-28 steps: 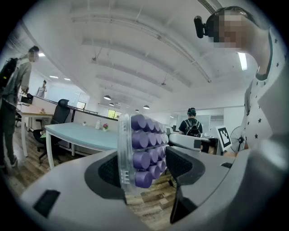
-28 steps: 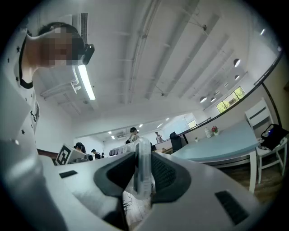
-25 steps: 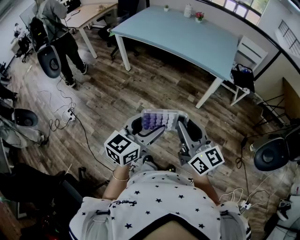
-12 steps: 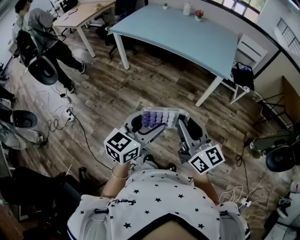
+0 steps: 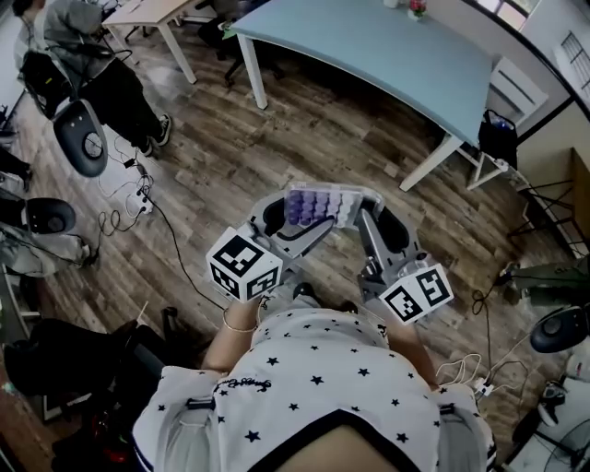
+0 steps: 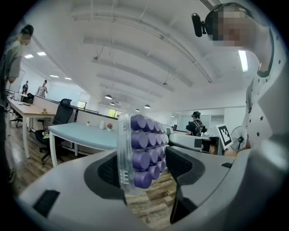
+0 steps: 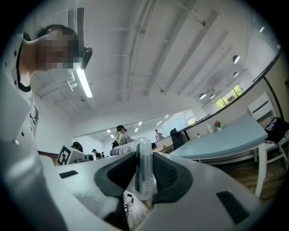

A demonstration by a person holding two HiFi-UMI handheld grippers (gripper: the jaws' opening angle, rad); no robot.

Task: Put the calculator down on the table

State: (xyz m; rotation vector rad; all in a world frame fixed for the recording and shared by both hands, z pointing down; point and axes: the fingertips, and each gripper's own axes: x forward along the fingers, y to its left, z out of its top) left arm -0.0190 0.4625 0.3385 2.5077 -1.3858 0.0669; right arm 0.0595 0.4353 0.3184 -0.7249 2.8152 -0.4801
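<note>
A clear calculator (image 5: 320, 204) with rows of purple round keys hangs in the air between both grippers, above the wooden floor. My left gripper (image 5: 293, 221) is shut across its left end, and the left gripper view shows the keys (image 6: 143, 153) facing the right jaw. My right gripper (image 5: 366, 214) is shut on its right end. Its jaws have just been closing on the thin clear edge (image 7: 143, 168) that stands between the pads. The light blue table (image 5: 387, 46) stands ahead, some way beyond the calculator.
A person sits by a wooden desk (image 5: 138, 11) at the upper left. Office chairs (image 5: 81, 136) and loose cables (image 5: 129, 194) lie on the floor to the left. A white chair with a dark bag (image 5: 498, 129) stands right of the table.
Both grippers have carried the calculator forward over the floor toward the blue table. The person at the upper left has shifted further left.
</note>
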